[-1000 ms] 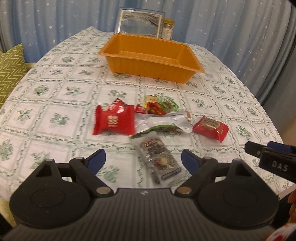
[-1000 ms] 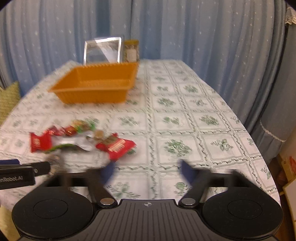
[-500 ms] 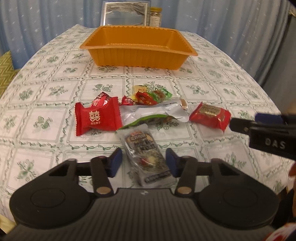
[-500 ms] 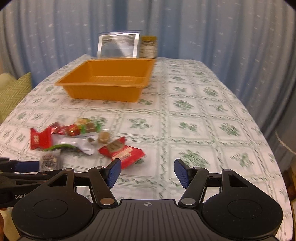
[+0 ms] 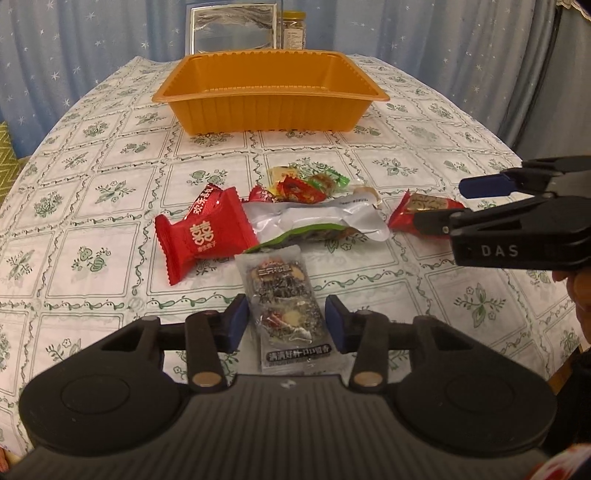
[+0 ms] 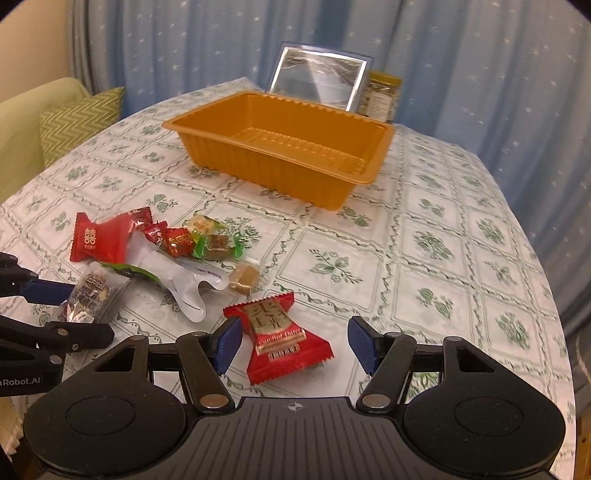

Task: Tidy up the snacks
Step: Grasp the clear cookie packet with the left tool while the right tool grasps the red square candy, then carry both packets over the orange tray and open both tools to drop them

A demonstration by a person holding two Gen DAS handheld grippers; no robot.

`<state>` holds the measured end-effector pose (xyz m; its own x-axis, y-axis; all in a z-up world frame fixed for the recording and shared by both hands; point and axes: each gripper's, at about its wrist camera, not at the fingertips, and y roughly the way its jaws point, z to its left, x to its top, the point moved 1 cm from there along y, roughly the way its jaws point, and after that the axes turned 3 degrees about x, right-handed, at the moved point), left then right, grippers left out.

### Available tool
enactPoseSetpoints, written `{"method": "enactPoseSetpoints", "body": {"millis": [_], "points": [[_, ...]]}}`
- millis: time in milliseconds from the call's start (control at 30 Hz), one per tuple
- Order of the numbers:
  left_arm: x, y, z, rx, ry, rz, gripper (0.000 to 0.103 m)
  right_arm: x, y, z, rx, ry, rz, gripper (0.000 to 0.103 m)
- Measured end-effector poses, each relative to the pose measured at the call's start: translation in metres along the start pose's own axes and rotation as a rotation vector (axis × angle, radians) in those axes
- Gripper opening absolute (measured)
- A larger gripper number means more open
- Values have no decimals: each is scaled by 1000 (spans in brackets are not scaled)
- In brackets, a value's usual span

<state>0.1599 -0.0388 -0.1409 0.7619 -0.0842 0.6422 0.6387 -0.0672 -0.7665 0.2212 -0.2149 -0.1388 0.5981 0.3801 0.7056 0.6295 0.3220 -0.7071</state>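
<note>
Left tongs [image 5: 284,323] low in the frame centre, jaws just narrowed around a clear packet [image 5: 282,291] of dark sweets lying on the table [image 5: 92,206]; blue pads [image 5: 236,323] just beside the packet's edges on both sides, contact not clear enough to call a pinch; in the right wrist view the same tongs [image 6: 66,310] at the left edge with the packet [image 6: 90,291] between the fingers. Right tongs [image 6: 295,341] spread wide at lower centre, straddling a red pouch [image 6: 282,341] with gold print, left pad close to it, right pad well apart; from the left wrist view those tongs [image 5: 454,206] entering from the right edge, over the pouch [image 5: 424,206]. Rest of the snacks heaped mid-frame: big red packet [image 5: 201,236] at the left, silver bag [image 5: 314,218] with green edge in the middle, small candies [image 5: 306,182] just behind it, one brown cube [image 6: 243,277] beside the bag's end. Orange tray [image 5: 269,107] at upper centre, nothing in it, well apart from the heap; behind it a mirror-like frame [image 5: 232,29] and a jar [image 5: 293,29] against the blue curtain [image 5: 443,44]; green cushion [image 6: 74,125] at upper left.
</note>
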Motion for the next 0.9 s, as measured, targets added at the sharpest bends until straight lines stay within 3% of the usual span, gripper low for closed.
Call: {"method": "enactPoseSetpoints", "body": {"millis": [133,233,567,900], "points": [[0,0,1,1,1,-1,41,-1,4,3,8,-30,15,64],[0,0,0,3,10,1,40,-2,5,6,1,-47,29,47],[-4,-7,-4,-12,27,-8,36,-8,-6,12,-4,-4,27,44],[15,-34,-1,-40,2,-63,36,7,-37,10,-32,97,-79,43]]}}
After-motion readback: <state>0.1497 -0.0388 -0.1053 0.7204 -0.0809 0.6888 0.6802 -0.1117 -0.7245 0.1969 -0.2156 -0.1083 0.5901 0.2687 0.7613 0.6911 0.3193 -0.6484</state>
